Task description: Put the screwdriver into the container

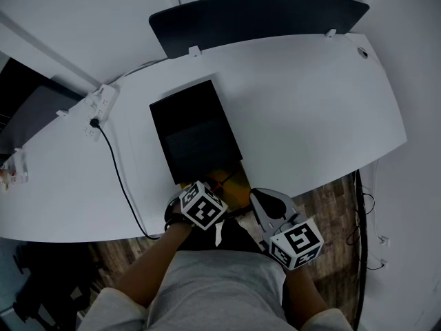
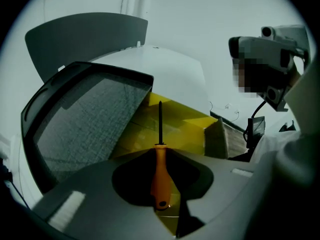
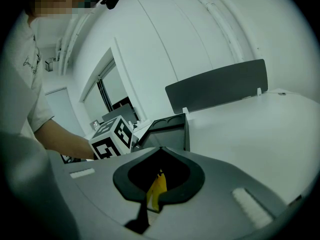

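Screwdriver [image 2: 160,176] is clamped by its handle in left gripper [image 2: 160,148], tip aimed at container [image 2: 172,120]. The yellow container wall is pinched by right gripper [image 3: 159,152], presumably for steadiness.

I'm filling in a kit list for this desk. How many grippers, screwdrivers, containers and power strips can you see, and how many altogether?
grippers: 2, left gripper and right gripper
screwdriver: 1
yellow container: 1
power strip: 1
Total: 5
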`<state>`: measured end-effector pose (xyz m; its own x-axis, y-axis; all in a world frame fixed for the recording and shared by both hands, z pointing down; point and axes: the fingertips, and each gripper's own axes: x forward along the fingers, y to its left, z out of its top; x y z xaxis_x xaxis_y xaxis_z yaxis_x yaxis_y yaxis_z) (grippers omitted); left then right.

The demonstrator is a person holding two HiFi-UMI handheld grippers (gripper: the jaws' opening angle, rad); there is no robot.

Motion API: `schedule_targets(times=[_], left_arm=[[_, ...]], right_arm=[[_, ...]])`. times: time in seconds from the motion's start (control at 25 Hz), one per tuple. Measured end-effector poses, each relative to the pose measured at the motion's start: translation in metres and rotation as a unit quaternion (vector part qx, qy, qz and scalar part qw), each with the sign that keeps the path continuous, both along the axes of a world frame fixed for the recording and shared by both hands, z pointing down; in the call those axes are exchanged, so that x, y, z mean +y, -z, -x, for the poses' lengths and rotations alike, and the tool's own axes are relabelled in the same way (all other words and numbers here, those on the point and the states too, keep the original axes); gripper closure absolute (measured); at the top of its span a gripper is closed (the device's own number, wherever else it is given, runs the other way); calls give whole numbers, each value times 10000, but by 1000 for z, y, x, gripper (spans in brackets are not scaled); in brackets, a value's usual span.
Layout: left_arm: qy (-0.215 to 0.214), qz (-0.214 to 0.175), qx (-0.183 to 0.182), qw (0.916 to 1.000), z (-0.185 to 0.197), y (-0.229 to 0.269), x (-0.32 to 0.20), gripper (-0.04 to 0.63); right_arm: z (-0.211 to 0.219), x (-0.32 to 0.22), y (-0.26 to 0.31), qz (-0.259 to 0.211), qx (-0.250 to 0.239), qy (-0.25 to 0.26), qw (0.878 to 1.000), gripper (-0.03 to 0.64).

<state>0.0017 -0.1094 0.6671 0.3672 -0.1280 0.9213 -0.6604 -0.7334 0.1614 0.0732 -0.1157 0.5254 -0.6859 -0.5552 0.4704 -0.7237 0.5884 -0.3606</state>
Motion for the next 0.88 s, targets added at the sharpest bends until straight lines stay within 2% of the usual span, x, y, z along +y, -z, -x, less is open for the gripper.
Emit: schedule_targets(times=[0.24,0.88], left_arm=[[-162,-49,-218,9996,-3,-6,1,525],[-346,-75,-467,9983,-3,-10,5,514]], right_arm=[[-2,0,-2,23,-10,0,10000,603],[6,-1,-4,42,-73,53,10000,603]])
